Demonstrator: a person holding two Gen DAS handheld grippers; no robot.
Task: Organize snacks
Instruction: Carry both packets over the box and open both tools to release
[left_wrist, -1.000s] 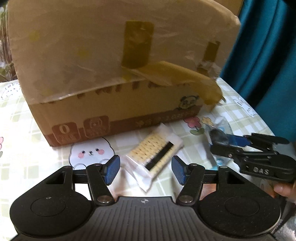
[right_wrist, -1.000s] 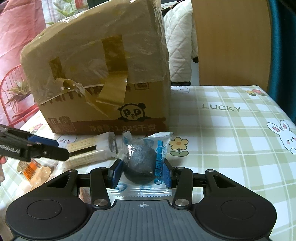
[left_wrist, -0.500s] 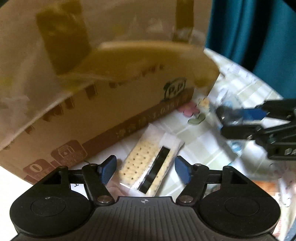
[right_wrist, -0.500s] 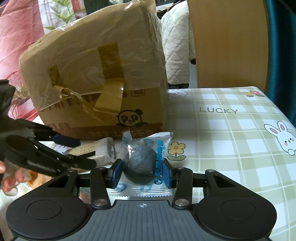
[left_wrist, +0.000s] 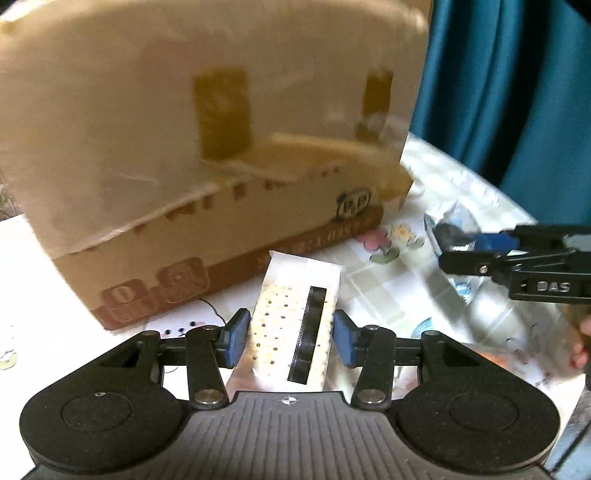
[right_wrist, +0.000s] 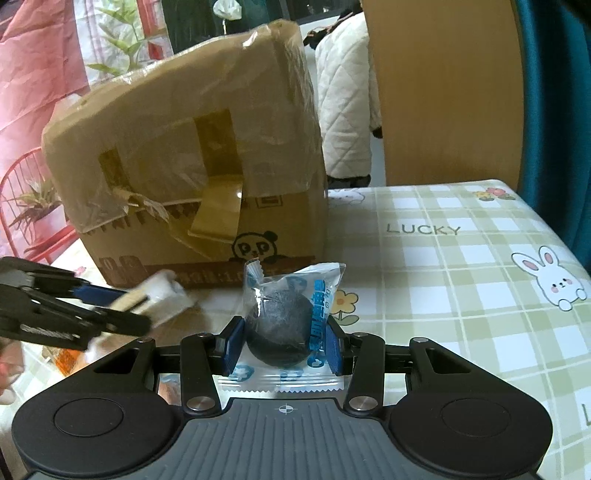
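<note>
In front of the cardboard box (left_wrist: 207, 155), the left gripper (left_wrist: 288, 338) grasps the cracker packet (left_wrist: 295, 317), its pads touching both long sides; the packet points toward the box's base. To the right of that packet, the right gripper (right_wrist: 282, 343) is clenched on the wrapped dark ball snack (right_wrist: 284, 328), just before the box's panda corner.

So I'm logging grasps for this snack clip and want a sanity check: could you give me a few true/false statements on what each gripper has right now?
1. The right gripper clamps a dark ball snack in clear wrap. True.
2. The left gripper closes around a cracker pack. True.
3. The cardboard box lies flattened. False: it stands upright.
4. The tablecloth is plain white. False: green checks, with rabbits and "LUCKY".
</note>
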